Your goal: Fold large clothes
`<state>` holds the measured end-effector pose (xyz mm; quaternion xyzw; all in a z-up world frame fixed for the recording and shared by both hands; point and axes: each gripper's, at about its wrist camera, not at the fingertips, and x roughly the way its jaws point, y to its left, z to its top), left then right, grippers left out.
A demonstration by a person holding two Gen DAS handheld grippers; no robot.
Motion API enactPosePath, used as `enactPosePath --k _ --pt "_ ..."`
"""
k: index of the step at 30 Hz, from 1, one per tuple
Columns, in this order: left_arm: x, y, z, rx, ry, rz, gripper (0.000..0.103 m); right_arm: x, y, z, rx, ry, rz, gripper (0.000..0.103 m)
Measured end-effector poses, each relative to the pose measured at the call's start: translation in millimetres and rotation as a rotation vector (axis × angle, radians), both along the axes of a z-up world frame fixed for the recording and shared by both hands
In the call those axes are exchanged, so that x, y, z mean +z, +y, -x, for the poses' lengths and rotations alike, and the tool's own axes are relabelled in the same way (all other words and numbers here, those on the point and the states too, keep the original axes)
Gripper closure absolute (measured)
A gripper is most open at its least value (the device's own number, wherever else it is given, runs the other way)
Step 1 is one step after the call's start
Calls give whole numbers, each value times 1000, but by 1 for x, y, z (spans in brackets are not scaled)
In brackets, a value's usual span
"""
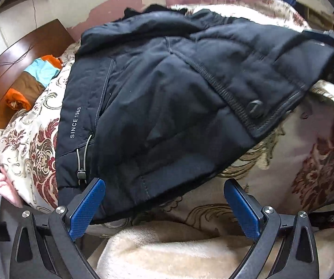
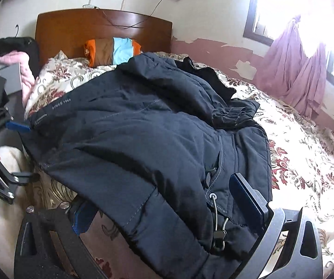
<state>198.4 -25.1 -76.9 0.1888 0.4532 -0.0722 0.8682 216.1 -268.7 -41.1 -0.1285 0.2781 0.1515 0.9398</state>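
A large dark navy padded jacket (image 1: 157, 97) lies partly folded on a floral bedspread (image 1: 318, 162). It also shows in the right wrist view (image 2: 143, 139). My left gripper (image 1: 164, 200) is open, its blue pads spread wide at the jacket's near hem, holding nothing. A sleeve with a round button (image 1: 255, 108) lies across the jacket's right part. My right gripper (image 2: 162, 200) is open, its jaws wide apart either side of the jacket's near hem by a drawstring toggle (image 2: 220, 234). The left gripper (image 2: 18, 125) appears at the left edge of the right wrist view.
A wooden headboard (image 2: 101, 30) with an orange, brown and light-blue pillow (image 2: 113, 51) stands at the bed's head. A cream fleece blanket (image 1: 178, 253) lies at the near edge. Pink curtains (image 2: 301, 69) hang by a bright window. Dark and pink clothes (image 2: 15, 53) pile at the left.
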Motion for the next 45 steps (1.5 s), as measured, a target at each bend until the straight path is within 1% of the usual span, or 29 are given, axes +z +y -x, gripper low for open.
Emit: enactPosePath --k 4,8,10,12,13,15,16,18,20,23,25,27,29,32,36,40,41,42,43,44,45 --pt "-6 0 -12 62 33 -71 0 0 -2 -4 10 -4 -10 2" --pt "-5 7 -17 117 30 -80 1 -1 -4 -4 11 -18 2 2" --pt "-3 12 -18 144 7 -91 8 -1 -4 -2 5 -31 14 2" --pt "-4 19 -22 178 -5 -111 22 0 -5 -1 0 -40 24 2" --pt "-4 23 -24 190 1 -95 24 0 -5 0 -4 -39 21 2" --pt "-2 30 -26 201 12 -38 27 2 -7 0 -13 -40 8 2" --pt "0 32 -25 207 3 -14 28 3 -9 0 -19 -43 -5 2" --pt "1 32 -22 202 -15 -7 33 4 -12 -2 -31 -36 -40 2" --pt "1 28 -20 194 -30 -22 35 4 -15 -3 -43 -21 -75 3" --pt "0 26 -20 185 -37 -40 36 2 -17 -2 -51 -23 -95 4" --pt "0 25 -19 186 -33 -41 36 0 -15 -1 -42 -22 -85 8" --pt "-1 25 -21 192 -20 -42 35 -3 -13 -1 -34 -12 -76 15" --pt "-1 27 -24 197 -13 -30 35 -7 -13 -1 -28 8 -87 20" --pt "0 29 -24 203 -8 -22 35 -12 -14 1 -34 36 -114 25" --pt "-1 29 -23 212 -8 -25 35 -22 -17 -1 -35 86 -136 25" --pt "-1 35 -27 222 -3 5 35 -37 -25 -3 -52 146 -166 25" --pt "-1 36 -26 226 -6 10 36 -40 -26 -4 -55 157 -176 27" --pt "-1 36 -26 228 -8 10 36 -42 -27 -4 -58 160 -183 35" --pt "-1 36 -25 228 -13 8 36 -42 -27 -4 -60 161 -189 39" --pt "-1 35 -24 226 -22 2 37 -43 -27 -3 -67 153 -193 47" --pt "1 33 -23 221 -35 -3 43 -43 -27 -2 -76 144 -194 56"
